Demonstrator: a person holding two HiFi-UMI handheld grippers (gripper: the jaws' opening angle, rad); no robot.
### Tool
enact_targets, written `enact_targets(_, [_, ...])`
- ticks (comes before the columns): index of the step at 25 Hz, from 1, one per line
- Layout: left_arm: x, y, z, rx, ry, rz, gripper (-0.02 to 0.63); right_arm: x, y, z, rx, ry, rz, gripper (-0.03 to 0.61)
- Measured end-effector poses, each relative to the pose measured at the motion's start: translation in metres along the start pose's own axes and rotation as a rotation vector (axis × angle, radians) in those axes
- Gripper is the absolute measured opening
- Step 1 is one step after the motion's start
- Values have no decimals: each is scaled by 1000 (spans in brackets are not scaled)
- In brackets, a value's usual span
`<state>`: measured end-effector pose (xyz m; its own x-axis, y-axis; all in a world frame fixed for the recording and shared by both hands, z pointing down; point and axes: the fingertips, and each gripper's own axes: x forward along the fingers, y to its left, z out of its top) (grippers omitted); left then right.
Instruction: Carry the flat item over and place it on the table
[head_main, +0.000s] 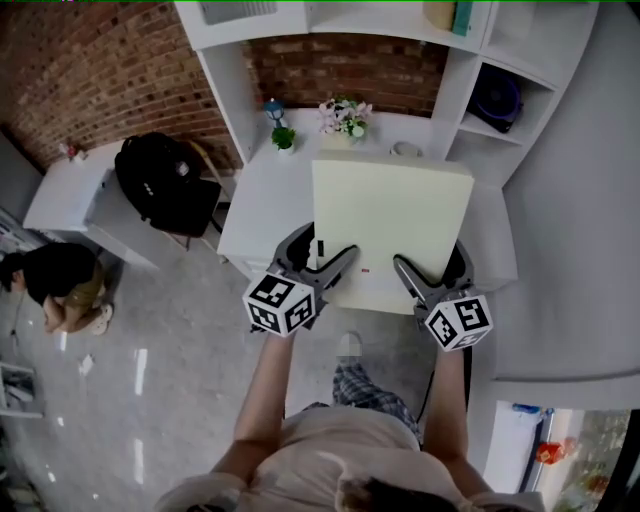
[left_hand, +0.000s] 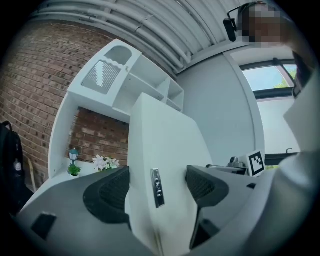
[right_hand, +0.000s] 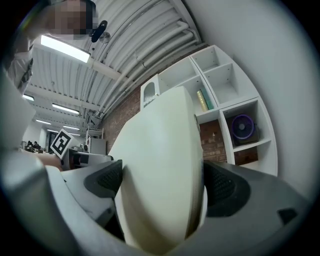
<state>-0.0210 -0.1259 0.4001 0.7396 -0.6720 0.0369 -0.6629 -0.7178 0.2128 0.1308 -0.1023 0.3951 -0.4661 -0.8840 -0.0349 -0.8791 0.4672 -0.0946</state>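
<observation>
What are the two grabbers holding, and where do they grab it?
Both clamp the flat cream pad by its near edge: the left gripper toward that edge's left end, the right gripper toward its right end.

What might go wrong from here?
The left tool and right tool clamp only the near edge of the flat cushion, so it may sag or slip free. The flowers and small potted plant stand at the back of the white desk; sliding the cushion too far may topple them.
</observation>
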Motion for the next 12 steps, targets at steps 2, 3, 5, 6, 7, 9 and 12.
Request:
enact_targets(2, [25, 18, 1, -4, 7, 10, 345, 24, -21, -3, 6, 6, 9, 503])
enact_targets(3, [37, 26, -1, -5, 10, 14, 345, 36, -31, -7, 8, 7, 15, 503])
enact_targets(5, [60, 44, -6, -7, 14, 23, 345, 58, -51, -15, 12, 11, 26, 503])
enact_targets(6, [71, 53, -7, -9, 17, 26, 345, 69, -60, -19, 13, 15, 29, 503])
enact_targets(7, [81, 61, -8, -12, 19, 29, 345, 80, -68, -21, 14, 19, 32, 503])
enact_targets(9, [97, 78, -6, -21, 25, 35, 345, 100, -81, -22, 17, 32, 35, 503])
enact_targets(12, [117, 99, -5, -22, 39, 41, 345, 127, -94, -26, 23, 60, 45, 503])
